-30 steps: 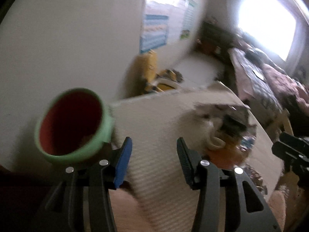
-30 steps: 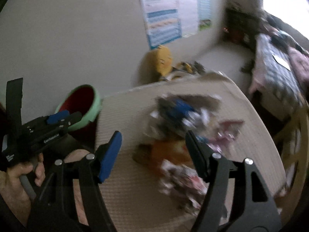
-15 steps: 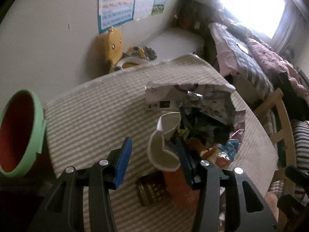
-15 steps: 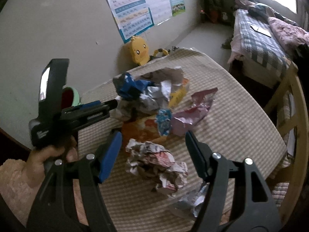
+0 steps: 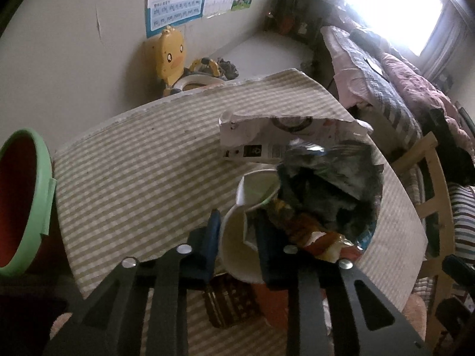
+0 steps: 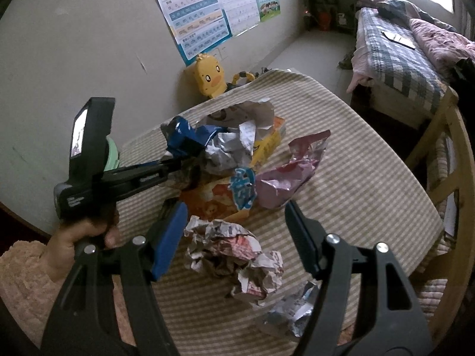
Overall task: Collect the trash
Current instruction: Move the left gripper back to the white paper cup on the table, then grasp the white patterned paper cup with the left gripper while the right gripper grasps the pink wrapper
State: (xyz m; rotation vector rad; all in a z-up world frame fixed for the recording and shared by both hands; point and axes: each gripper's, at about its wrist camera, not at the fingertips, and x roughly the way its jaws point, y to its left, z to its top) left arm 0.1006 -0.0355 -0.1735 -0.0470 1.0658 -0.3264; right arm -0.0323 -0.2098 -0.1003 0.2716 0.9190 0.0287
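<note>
My left tongs [image 5: 237,237] are narrowed around the crushed white paper cup [image 5: 237,252], one pad on either side of its wall, though I cannot tell whether they bite yet; the cup lies on the striped worktop [image 5: 133,172] at the near edge of the trash heap, touching the dark crumpled wrapper [image 5: 329,187] and just this side of the torn white packet [image 5: 267,139]; the green-rimmed bin [image 5: 26,195] waits off the worktop's edge, well apart from the cup on the side away from the heap; I judge the grip should fall on the cup's firmer rim, squeezed gently so that the paper folds without slipping, then lifted straight clear lest the wrappers drag along; my right tongs [image 6: 234,237] stand wide and empty above the crumpled paper ball [image 6: 234,255], on the heap's near side.
</note>
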